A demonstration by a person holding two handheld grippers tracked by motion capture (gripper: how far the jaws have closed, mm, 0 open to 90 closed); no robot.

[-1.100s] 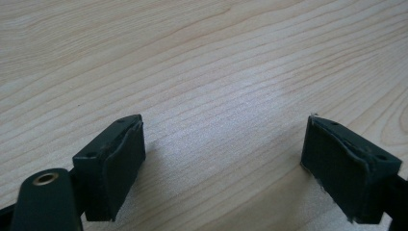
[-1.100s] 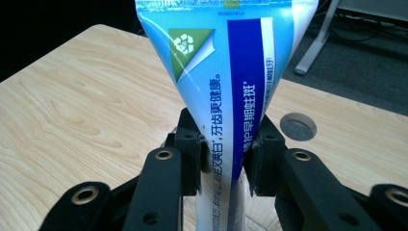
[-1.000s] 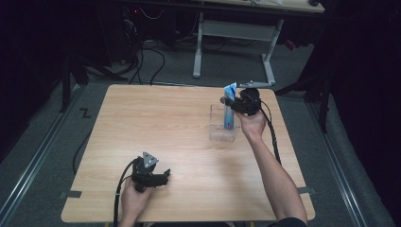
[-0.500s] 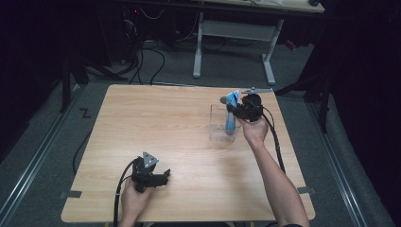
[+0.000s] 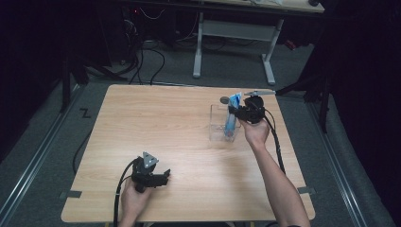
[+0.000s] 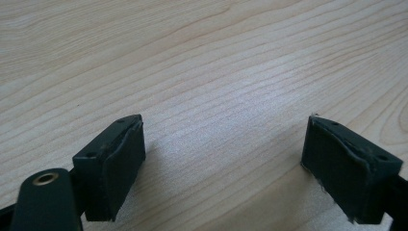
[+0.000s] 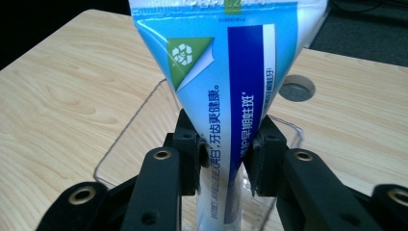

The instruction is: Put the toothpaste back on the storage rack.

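Note:
A blue toothpaste tube (image 5: 231, 117) stands upright, crimped end up, with its lower end inside a clear plastic container (image 5: 216, 128) at the table's right rear. My right gripper (image 5: 239, 113) is shut on the tube's middle. In the right gripper view the pads pinch the tube (image 7: 226, 72) from both sides, right gripper (image 7: 226, 156), and the container's rim (image 7: 126, 131) shows below. My left gripper (image 5: 163, 178) rests near the front left of the table, open. The left gripper (image 6: 223, 159) has only bare wood between its jaws.
The wooden table (image 5: 156, 127) has a round grey cable hole (image 5: 224, 100) just behind the container. A white-legged desk (image 5: 203, 42) and cables stand on the floor beyond the far edge. Dark floor surrounds the table.
My right hand has sunk slightly with the tube, whose lower end now sits deeper in the clear container. The left hand has not moved.

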